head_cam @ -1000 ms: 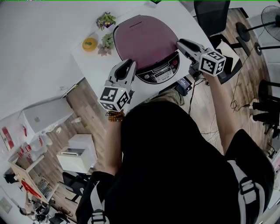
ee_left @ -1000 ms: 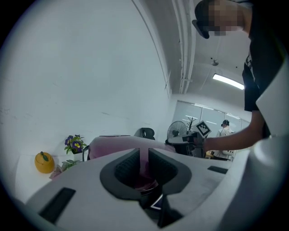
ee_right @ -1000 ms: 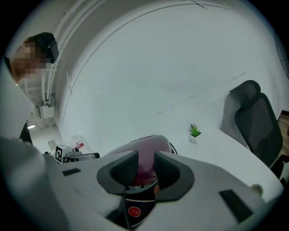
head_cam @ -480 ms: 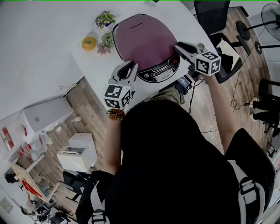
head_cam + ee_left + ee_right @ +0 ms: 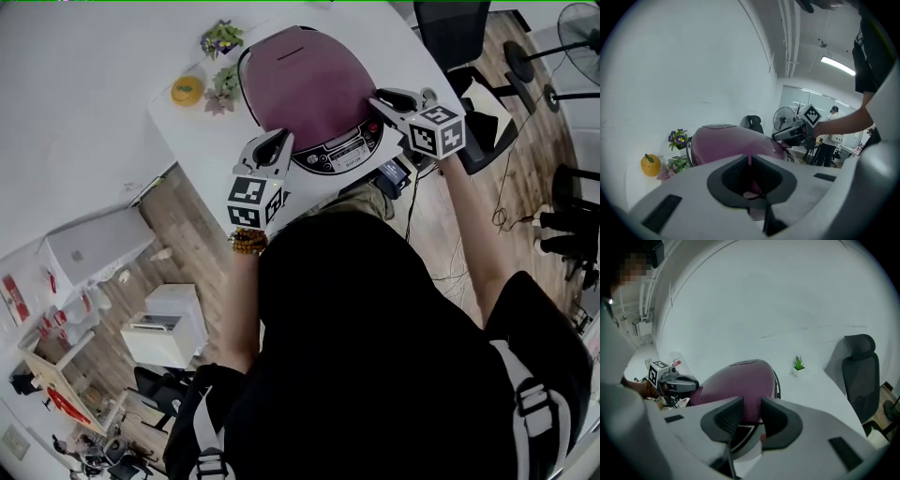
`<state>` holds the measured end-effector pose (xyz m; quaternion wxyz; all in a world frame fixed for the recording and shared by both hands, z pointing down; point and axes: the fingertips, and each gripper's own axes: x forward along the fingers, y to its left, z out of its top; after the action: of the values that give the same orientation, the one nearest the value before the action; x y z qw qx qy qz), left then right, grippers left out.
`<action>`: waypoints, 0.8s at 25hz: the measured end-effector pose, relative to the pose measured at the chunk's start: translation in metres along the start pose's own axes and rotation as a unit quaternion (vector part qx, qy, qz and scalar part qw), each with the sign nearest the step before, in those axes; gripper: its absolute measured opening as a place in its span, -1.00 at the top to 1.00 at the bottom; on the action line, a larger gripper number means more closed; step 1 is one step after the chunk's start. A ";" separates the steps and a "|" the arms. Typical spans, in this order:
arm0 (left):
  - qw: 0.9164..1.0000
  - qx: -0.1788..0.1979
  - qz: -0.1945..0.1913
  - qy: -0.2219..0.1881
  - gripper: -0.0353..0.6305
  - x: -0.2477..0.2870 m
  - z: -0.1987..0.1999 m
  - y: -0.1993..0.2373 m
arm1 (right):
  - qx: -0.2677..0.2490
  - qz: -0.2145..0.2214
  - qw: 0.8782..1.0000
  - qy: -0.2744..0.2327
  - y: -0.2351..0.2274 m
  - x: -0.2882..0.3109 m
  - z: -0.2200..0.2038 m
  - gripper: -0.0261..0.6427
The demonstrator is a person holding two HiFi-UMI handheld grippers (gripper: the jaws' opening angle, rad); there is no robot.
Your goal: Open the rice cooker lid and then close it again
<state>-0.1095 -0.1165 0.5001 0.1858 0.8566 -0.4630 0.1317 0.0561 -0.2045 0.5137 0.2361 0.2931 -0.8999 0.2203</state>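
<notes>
The cooker [image 5: 349,150] is sitting on the white counter [image 5: 202,141] with its purple lid [image 5: 305,80] down, so the opening step is, by my reading, only getting started. Both grippers are flanking the cooker's front. The left gripper [image 5: 273,142] is hanging just beside the front left edge, and the right gripper [image 5: 379,98] is hanging at the front right edge, by the control panel [image 5: 328,157]. In the left gripper view, the left jaws have just been closing and are standing nearly together, with only a slit between them; nothing is lying in that slit, and the lid [image 5: 726,140] is showing beyond it. In the right gripper view, the right jaws are standing spread and are pinching nothing, with the lid [image 5: 740,378] rising beyond the gap. Whether either gripper is touching the cooker I cannot tell. The next move is probably calling for one gripper to find the lid's front catch above the panel and free it, while the other is steadying the body so the cooker is not sliding on the counter as the lid is swinging up on its rear hinge.
</notes>
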 end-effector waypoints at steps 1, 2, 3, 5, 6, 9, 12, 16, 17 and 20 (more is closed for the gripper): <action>1.000 0.004 0.002 0.003 0.78 0.000 -0.001 0.001 | -0.002 -0.001 1.000 0.004 0.000 0.001 -0.001 0.57; 1.000 0.015 0.007 0.009 0.80 0.001 -0.002 0.001 | -0.003 -0.003 1.000 0.008 0.000 0.002 -0.001 0.58; 0.999 0.028 0.011 0.016 0.80 0.002 -0.003 0.002 | -0.003 -0.005 1.000 0.010 0.000 0.003 -0.001 0.58; 0.999 0.044 0.018 0.023 0.80 0.003 -0.003 0.001 | 0.005 -0.009 1.000 0.011 -0.001 0.003 -0.002 0.57; 0.999 0.044 0.020 0.024 0.80 0.003 -0.004 0.001 | 0.008 -0.010 1.000 0.012 -0.001 0.003 -0.002 0.58; 0.998 0.046 0.024 0.030 0.80 0.004 -0.006 0.002 | 0.007 -0.012 1.000 0.017 -0.002 0.004 -0.004 0.58; 0.995 0.076 0.030 0.050 0.80 0.006 -0.005 0.000 | 0.005 -0.012 1.000 0.022 -0.003 0.005 -0.004 0.58; 0.996 0.059 0.026 0.059 0.80 0.006 -0.007 0.001 | 0.001 -0.016 1.000 0.024 -0.001 0.005 -0.005 0.58; 0.996 0.056 0.026 0.058 0.80 0.006 -0.007 0.001 | 0.001 -0.018 1.000 0.023 -0.001 0.005 -0.005 0.58; 0.997 0.048 0.021 0.058 0.81 0.006 -0.007 0.001 | 0.007 -0.025 1.000 0.014 -0.001 0.004 -0.006 0.59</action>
<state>-0.1074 -0.1187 0.5088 0.1683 0.8454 -0.4625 0.2075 0.0555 -0.2041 0.5209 0.2516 0.3142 -0.8873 0.2251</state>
